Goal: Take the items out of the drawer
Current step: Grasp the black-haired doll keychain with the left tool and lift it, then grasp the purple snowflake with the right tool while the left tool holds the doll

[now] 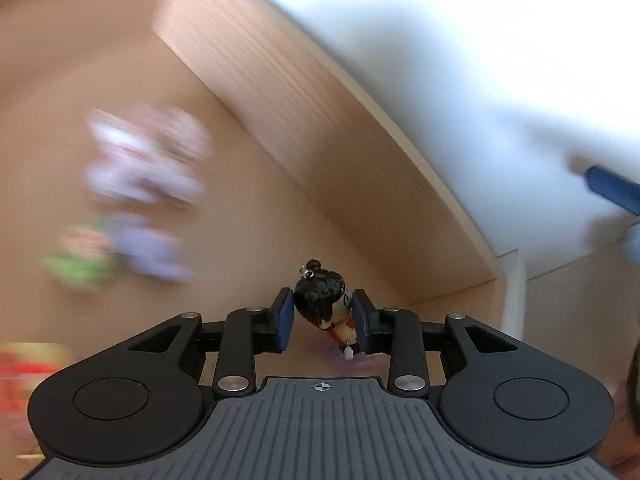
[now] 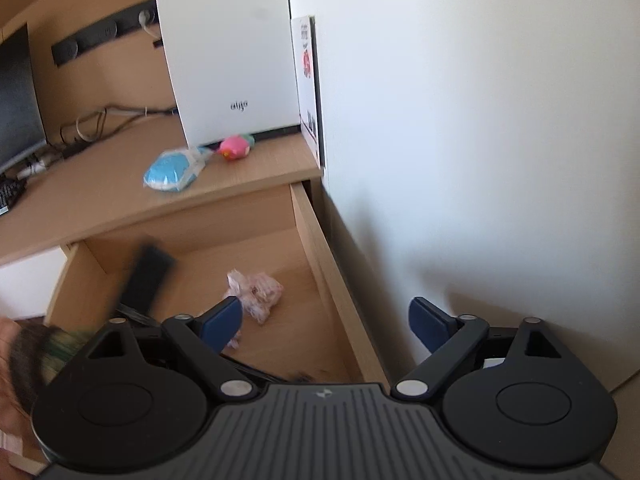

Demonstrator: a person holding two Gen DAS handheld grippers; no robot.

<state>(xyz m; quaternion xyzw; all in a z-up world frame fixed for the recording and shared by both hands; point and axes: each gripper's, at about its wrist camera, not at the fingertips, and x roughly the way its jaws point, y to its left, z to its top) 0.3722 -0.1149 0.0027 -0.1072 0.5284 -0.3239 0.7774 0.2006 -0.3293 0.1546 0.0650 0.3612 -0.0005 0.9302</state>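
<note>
Gripping glossy black-haired figurine [image 1: 326, 308], left tool [image 1: 322, 320]

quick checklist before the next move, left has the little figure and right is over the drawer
1. Left gripper jaws closed on the small black-haired figure: ok, a pad sits against each side.
2. Figure seated squarely: not ok, it lies tilted between the pads.
3. Right gripper jaws wide with nothing between them: ok.
4. Drawer pulled open: ok.
5. Items left inside: ok, a crinkled plastic wrapper lies on the drawer floor.
6. Free spot on the desk top near the blue packet and pink toy: ok.
</note>
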